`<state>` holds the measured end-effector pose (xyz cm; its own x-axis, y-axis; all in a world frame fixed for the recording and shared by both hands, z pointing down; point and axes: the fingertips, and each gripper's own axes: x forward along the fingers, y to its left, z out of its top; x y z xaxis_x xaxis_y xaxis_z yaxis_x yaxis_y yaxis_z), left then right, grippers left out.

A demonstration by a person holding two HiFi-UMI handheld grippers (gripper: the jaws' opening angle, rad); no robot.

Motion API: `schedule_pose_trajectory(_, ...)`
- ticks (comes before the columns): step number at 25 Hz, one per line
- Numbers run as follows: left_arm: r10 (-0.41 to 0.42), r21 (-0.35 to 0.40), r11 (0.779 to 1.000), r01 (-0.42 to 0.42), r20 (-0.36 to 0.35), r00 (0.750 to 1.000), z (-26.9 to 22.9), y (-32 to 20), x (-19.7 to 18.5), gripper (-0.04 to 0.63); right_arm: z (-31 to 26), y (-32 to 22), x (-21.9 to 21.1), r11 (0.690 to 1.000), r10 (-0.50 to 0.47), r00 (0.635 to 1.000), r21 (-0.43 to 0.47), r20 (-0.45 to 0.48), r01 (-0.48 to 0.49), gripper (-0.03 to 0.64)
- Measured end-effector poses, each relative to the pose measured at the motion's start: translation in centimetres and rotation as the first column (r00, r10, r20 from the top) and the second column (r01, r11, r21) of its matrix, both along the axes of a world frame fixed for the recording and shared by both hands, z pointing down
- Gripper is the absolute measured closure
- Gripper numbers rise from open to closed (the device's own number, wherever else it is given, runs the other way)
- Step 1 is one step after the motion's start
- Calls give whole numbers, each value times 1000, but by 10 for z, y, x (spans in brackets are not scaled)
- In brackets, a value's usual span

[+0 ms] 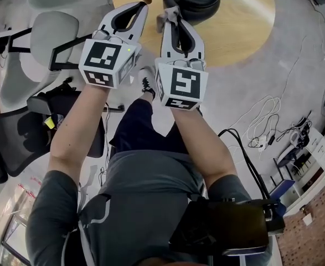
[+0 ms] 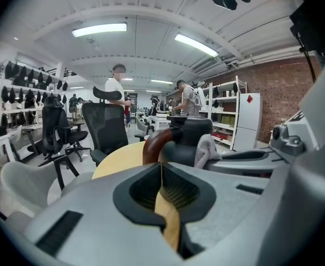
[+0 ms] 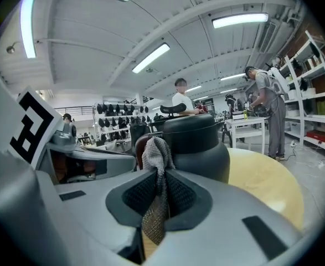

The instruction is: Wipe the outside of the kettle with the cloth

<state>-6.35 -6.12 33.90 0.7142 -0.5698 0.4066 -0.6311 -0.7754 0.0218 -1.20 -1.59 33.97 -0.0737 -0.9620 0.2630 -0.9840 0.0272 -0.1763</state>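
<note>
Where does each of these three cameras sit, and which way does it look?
Head view: on the person's head, looking steeply down at both forearms, left gripper, right gripper.
Left gripper view: rides that gripper, looking along its shut jaws at the kettle.
Right gripper view: rides that gripper, looking along jaws pinching the cloth.
Shared: both gripper views show the kettle on the round table.

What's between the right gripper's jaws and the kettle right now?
Only the cloth. The right gripper pinches it, and its bunched end stands up in front of the kettle, as the right gripper view shows. Contact is unclear.
</note>
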Motion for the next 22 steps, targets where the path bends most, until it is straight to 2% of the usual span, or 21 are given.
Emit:
schedule_pose_trajectory(9,-90,-20,996,90,-24,996,2,11,10,584,2,12,20,991,-132,986,-3,99,133,566)
schedule_pose_trajectory(22,-187,-28,982,185,-50,981,7,22,30,584,4,16,60,970,-242,960,50,141,238,565)
